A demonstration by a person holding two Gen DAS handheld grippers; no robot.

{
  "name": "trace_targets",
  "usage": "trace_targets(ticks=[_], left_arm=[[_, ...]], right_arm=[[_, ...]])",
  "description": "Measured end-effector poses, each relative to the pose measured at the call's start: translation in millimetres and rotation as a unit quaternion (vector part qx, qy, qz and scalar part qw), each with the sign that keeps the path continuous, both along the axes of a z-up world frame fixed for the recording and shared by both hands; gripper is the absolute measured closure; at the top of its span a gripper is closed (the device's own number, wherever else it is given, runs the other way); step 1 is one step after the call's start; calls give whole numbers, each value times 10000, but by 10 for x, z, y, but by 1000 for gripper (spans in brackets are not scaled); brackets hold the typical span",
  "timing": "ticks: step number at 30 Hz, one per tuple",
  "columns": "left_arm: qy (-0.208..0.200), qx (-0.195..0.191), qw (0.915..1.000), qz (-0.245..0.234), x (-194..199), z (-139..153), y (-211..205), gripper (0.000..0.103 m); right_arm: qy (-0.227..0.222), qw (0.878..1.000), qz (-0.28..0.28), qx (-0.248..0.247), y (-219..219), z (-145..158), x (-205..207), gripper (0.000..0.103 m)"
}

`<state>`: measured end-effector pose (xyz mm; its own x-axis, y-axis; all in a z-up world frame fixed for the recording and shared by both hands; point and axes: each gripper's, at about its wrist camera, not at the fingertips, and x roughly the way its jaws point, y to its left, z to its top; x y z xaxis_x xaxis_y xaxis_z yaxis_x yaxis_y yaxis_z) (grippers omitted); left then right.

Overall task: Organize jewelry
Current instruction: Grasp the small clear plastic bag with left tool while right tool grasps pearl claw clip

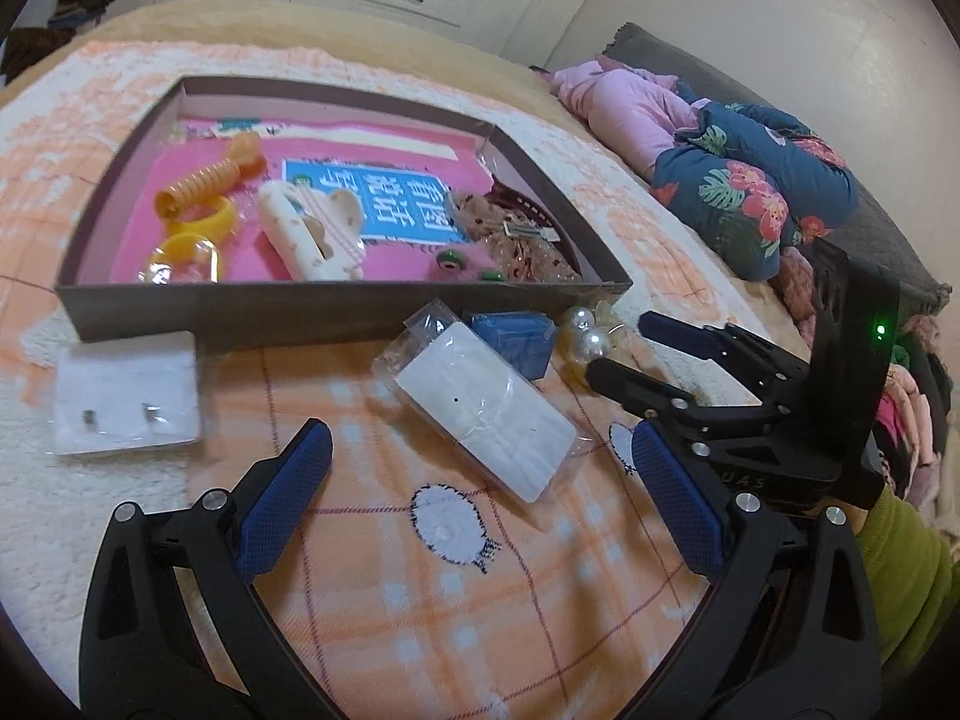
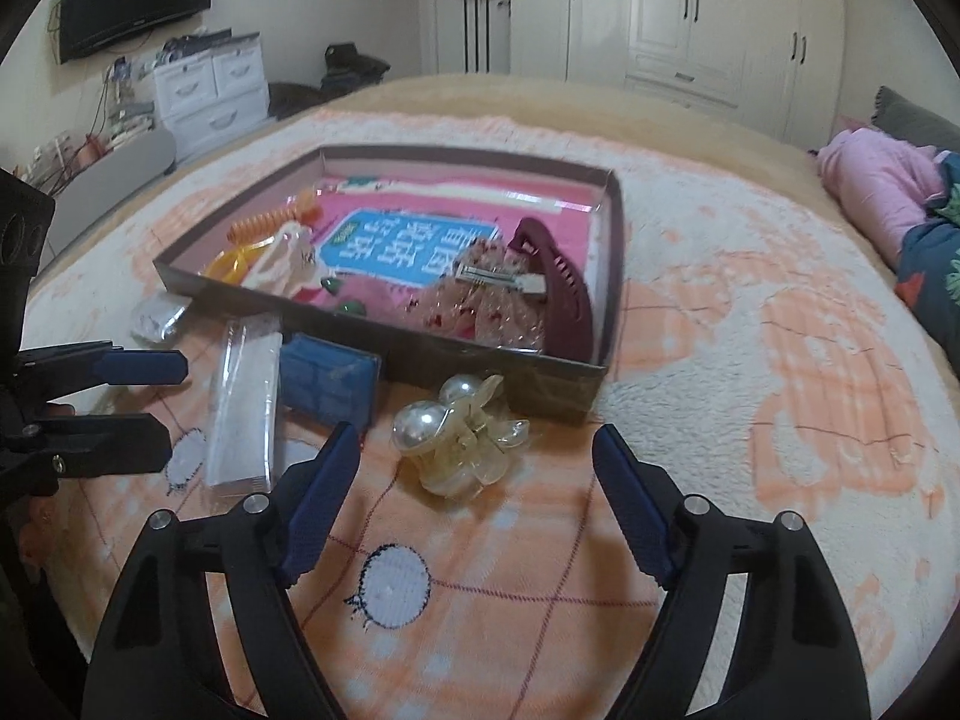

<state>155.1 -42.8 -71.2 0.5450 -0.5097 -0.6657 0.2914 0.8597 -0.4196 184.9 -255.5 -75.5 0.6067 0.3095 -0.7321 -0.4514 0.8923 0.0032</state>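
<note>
A shallow brown box [image 1: 336, 303] [image 2: 468, 354] on the bed holds hair clips, orange rings, beads and a maroon claw clip [image 2: 555, 276]. In front of it lie a pearl claw clip [image 2: 459, 441] [image 1: 585, 339], a blue box [image 1: 513, 339] [image 2: 327, 381], a white card in a clear sleeve [image 1: 486, 414] [image 2: 246, 405] and an earring card [image 1: 126, 399]. My left gripper [image 1: 480, 489] is open above the white sleeve. My right gripper [image 2: 477, 501] is open, just short of the pearl clip, which lies between its fingers' line.
A plush orange-and-white blanket [image 2: 750, 360] covers the bed. Folded pink and floral bedding [image 1: 720, 168] lies at the right. Wardrobes [image 2: 690, 18] and a drawer unit [image 2: 210, 90] stand beyond the bed.
</note>
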Motion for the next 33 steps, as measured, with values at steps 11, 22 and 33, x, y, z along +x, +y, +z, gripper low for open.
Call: trace_targets(ticks=[11,22,33], left_arm=[[214,-154,9996,-66,158,-82,-68,12],[330,152,9993,-69,269,-124,-157,41],[136,216,9992,-293,152,-81,-208,77]], right_arm=[[482,9980,199,368,-48,-98,136,51],[311,9983,71,487,-141,-23,80,55],[8,9984,-75,559,-225,106,-95,55]])
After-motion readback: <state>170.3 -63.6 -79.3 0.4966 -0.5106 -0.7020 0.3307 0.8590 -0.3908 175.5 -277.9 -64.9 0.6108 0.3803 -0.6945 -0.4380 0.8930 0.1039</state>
